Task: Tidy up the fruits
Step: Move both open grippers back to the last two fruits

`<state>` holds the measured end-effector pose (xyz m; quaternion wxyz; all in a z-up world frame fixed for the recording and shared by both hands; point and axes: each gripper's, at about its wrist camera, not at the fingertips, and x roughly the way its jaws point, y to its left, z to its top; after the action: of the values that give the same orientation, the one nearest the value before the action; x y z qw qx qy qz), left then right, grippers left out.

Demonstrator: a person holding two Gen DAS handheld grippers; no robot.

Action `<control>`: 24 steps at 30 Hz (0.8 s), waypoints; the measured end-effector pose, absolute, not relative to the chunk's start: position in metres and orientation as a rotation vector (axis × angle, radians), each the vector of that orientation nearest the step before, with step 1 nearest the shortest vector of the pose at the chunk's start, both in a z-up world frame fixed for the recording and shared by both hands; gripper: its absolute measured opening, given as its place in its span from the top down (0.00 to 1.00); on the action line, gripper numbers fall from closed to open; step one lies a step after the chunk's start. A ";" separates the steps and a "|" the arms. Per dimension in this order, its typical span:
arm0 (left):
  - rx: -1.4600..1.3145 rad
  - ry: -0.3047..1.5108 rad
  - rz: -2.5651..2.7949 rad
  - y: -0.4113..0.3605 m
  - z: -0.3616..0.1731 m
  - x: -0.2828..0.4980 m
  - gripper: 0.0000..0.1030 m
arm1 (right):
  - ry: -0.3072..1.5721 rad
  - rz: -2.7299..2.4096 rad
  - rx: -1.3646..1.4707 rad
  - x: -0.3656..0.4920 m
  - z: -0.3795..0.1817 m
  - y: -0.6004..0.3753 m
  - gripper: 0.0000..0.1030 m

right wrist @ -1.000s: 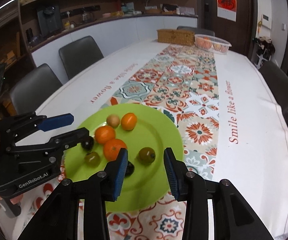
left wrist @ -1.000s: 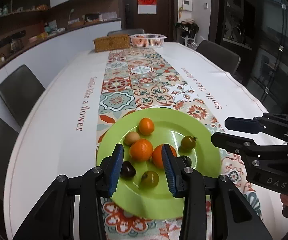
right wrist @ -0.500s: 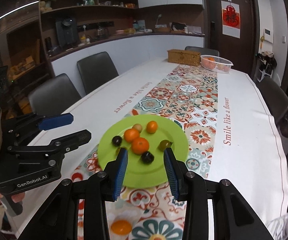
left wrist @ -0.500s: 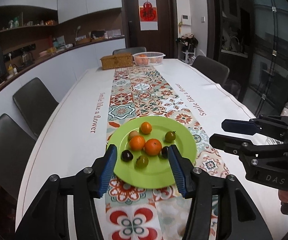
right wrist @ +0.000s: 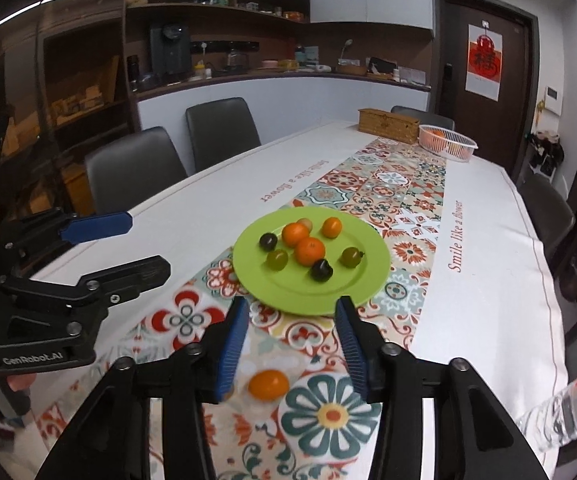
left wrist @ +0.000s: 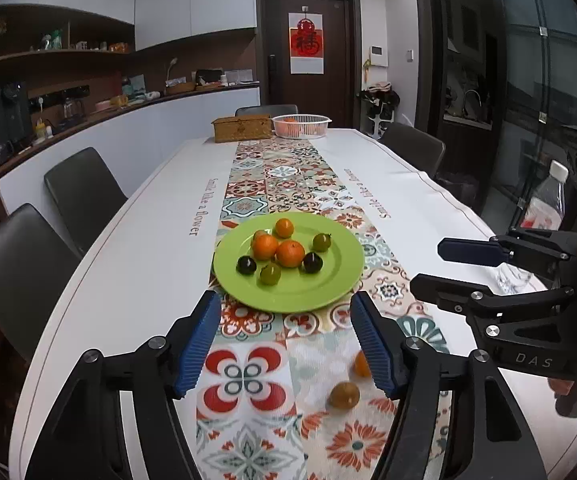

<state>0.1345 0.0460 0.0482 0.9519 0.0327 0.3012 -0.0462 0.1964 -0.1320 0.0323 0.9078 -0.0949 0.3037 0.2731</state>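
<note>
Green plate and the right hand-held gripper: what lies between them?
Only bare patterned runner between the green plate and the right hand-held gripper, per right wrist view; the loose orange sits nearer, between its fingers.

On your left gripper (right wrist: 68, 264) the body reads "GenRobot.AI"; on your right gripper (left wrist: 500, 276), "DAS". The tablecloth (right wrist: 484, 280) carries "Smile like a flower" along each long side. The red door poster's (left wrist: 306, 40) character cannot be read.
</note>
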 end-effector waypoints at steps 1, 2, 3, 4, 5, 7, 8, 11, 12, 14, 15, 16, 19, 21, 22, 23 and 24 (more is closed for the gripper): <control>0.070 0.605 -0.090 0.045 0.046 0.130 0.35 | 0.622 0.563 -0.208 0.192 0.031 -0.132 0.54; 0.070 0.603 -0.089 0.044 0.044 0.125 0.35 | 0.620 0.565 -0.220 0.188 0.029 -0.132 0.54; 0.067 0.602 -0.092 0.043 0.042 0.122 0.35 | 0.618 0.566 -0.233 0.185 0.027 -0.132 0.54; 0.064 0.601 -0.101 0.042 0.039 0.117 0.35 | 0.618 0.567 -0.243 0.181 0.025 -0.132 0.54; 0.065 0.597 -0.104 0.041 0.037 0.114 0.35 | 0.617 0.573 -0.248 0.178 0.024 -0.132 0.54; 0.078 0.592 -0.112 0.036 0.032 0.107 0.35 | 0.615 0.589 -0.257 0.173 0.021 -0.133 0.54; 0.082 0.592 -0.113 0.035 0.030 0.105 0.35 | 0.616 0.598 -0.260 0.171 0.020 -0.134 0.54; 0.083 0.591 -0.118 0.032 0.024 0.098 0.35 | 0.620 0.617 -0.271 0.167 0.016 -0.135 0.54; 0.084 0.590 -0.120 0.031 0.022 0.097 0.35 | 0.622 0.625 -0.277 0.166 0.014 -0.135 0.54; 0.091 0.592 -0.125 0.028 0.016 0.094 0.35 | 0.628 0.635 -0.289 0.166 0.011 -0.135 0.54; 0.092 0.595 -0.130 0.027 0.014 0.093 0.35 | 0.633 0.641 -0.296 0.165 0.008 -0.135 0.54; 0.096 0.601 -0.134 0.026 0.010 0.092 0.35 | 0.638 0.646 -0.305 0.164 0.006 -0.134 0.54; 0.109 0.624 -0.153 0.022 0.000 0.092 0.35 | 0.654 0.658 -0.334 0.164 -0.002 -0.133 0.55; 0.123 0.642 -0.168 0.019 -0.007 0.092 0.35 | 0.663 0.666 -0.348 0.164 -0.007 -0.132 0.55; 0.130 0.648 -0.173 0.018 -0.009 0.093 0.35 | 0.667 0.671 -0.356 0.165 -0.009 -0.132 0.54; 0.139 0.657 -0.182 0.016 -0.013 0.094 0.35 | 0.672 0.675 -0.365 0.165 -0.012 -0.132 0.54; 0.149 0.666 -0.196 0.014 -0.016 0.095 0.35 | 0.676 0.678 -0.374 0.165 -0.015 -0.131 0.54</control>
<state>0.0946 0.0144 -0.0164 0.9376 0.0732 0.3262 -0.0961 0.1649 -0.1310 -0.0151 0.8708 -0.1788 0.3232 0.3245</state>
